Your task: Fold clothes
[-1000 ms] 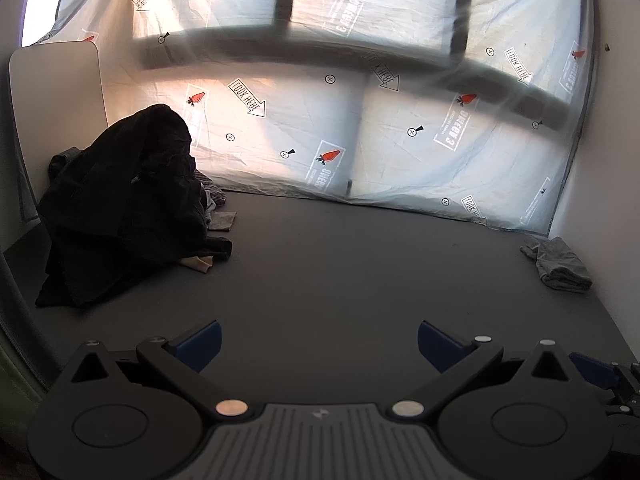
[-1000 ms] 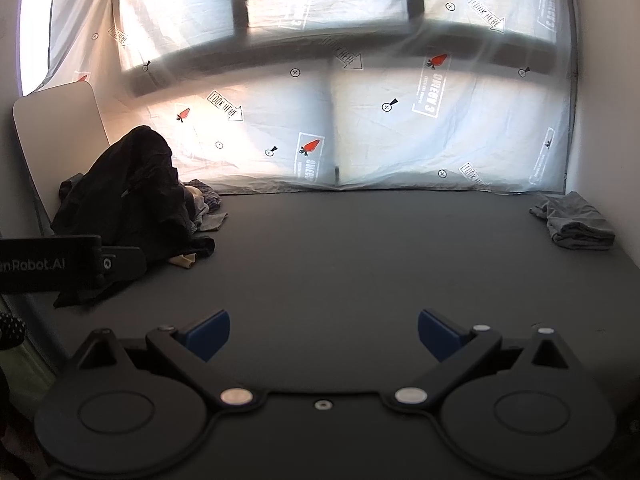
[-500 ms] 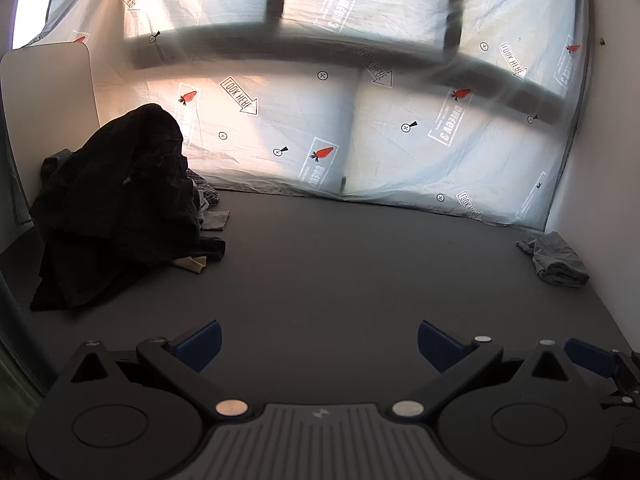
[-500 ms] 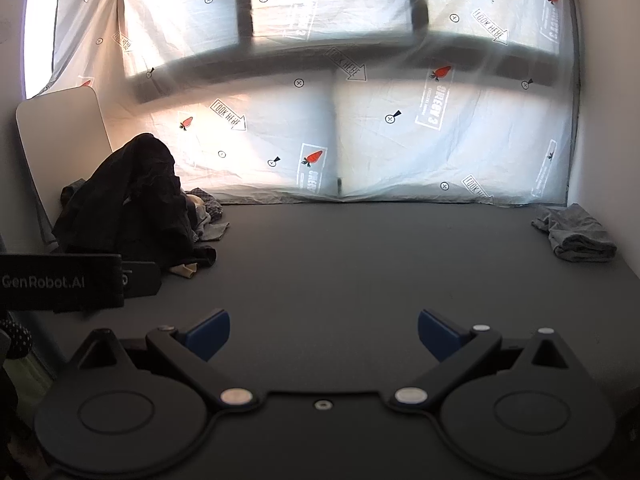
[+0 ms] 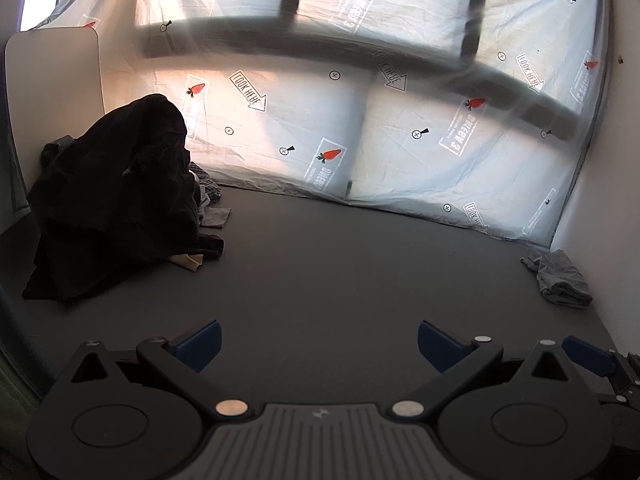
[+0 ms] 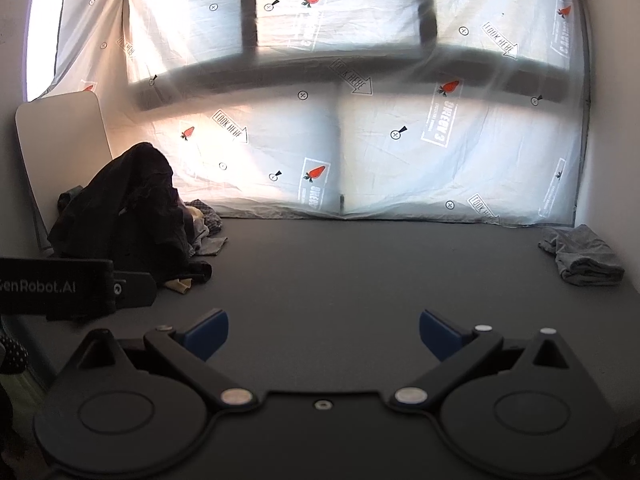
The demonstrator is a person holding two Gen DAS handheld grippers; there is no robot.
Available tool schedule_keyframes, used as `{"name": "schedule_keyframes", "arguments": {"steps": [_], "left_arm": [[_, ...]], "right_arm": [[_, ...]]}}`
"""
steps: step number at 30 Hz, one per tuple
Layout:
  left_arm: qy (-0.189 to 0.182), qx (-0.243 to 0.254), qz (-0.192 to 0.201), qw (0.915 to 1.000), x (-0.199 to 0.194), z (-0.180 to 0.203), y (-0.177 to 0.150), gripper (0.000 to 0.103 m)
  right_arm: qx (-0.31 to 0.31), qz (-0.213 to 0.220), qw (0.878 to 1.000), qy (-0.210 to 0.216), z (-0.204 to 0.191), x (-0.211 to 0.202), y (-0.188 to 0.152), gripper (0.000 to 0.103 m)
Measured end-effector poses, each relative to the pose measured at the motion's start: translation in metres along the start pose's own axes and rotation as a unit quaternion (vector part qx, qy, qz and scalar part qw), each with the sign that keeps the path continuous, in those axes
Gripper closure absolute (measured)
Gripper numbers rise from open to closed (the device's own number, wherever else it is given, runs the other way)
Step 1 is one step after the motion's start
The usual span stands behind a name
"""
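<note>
A printed sheet (image 5: pixel 360 128) hangs across the back, lit from behind, and a dark surface (image 5: pixel 340 272) runs from it to the cameras. On the far left of the surface stands a pile (image 5: pixel 116 200) of clothes, a big black garment slumped over smaller pieces: a checked one and a grey one at its back edge, a yellow scrap (image 5: pixel 190 261) poking out at the front. A white board (image 5: pixel 52 96) leans behind the pile. Well apart, in the far right corner, lies a small grey garment (image 6: pixel 582 256), bunched with some layers doubled over; whether that counts as folded cannot be told from here.

The middle of the surface lies bare between pile and grey garment. This would fit a sorting job where the grey piece is a finished one set aside and the pile waits, or one where neither heap is settled. Any fold would call for a garment spread flat on that bare middle, and the black one is bulky and would likely need both hands.

The left gripper (image 5: pixel 318 342) hovers low over the near edge, its blue-tipped fingers (image 5: pixel 200 342) spread wide, holding and touching nothing. The right gripper (image 6: pixel 324 334) sits alongside, likewise wide and empty-handed; the left one's body shows at its left edge.
</note>
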State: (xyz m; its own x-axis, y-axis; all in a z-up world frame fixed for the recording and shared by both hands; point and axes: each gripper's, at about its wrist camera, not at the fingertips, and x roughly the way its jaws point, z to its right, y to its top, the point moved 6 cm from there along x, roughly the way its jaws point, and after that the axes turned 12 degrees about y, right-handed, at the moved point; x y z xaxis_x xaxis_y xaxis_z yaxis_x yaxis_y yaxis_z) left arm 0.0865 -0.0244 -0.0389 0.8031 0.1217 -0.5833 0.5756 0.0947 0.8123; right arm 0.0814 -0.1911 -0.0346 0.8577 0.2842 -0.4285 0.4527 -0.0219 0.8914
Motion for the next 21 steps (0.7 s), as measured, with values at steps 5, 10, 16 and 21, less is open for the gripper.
{"name": "schedule_keyframes", "arguments": {"steps": [5, 10, 16, 21], "left_arm": [[0.014, -0.011, -0.006, 0.9998, 0.024, 0.014, 0.014, 0.000], [0.029, -0.059, -0.036, 0.9972, 0.062, 0.029, 0.038, 0.000], [0.043, -0.116, -0.024, 0.9920, 0.094, 0.039, 0.071, 0.000], [0.046, -0.176, -0.069, 0.9810, 0.128, 0.025, 0.073, 0.000]], "right_arm": [[0.011, 0.017, 1.000, 0.007, 0.026, 0.025, 0.014, 0.000], [0.047, 0.000, 0.999, 0.004, 0.063, 0.065, 0.031, 0.000], [0.066, 0.035, 0.997, -0.005, 0.113, 0.103, 0.072, 0.000], [0.077, 0.022, 0.996, 0.029, 0.134, 0.152, 0.088, 0.008]]}}
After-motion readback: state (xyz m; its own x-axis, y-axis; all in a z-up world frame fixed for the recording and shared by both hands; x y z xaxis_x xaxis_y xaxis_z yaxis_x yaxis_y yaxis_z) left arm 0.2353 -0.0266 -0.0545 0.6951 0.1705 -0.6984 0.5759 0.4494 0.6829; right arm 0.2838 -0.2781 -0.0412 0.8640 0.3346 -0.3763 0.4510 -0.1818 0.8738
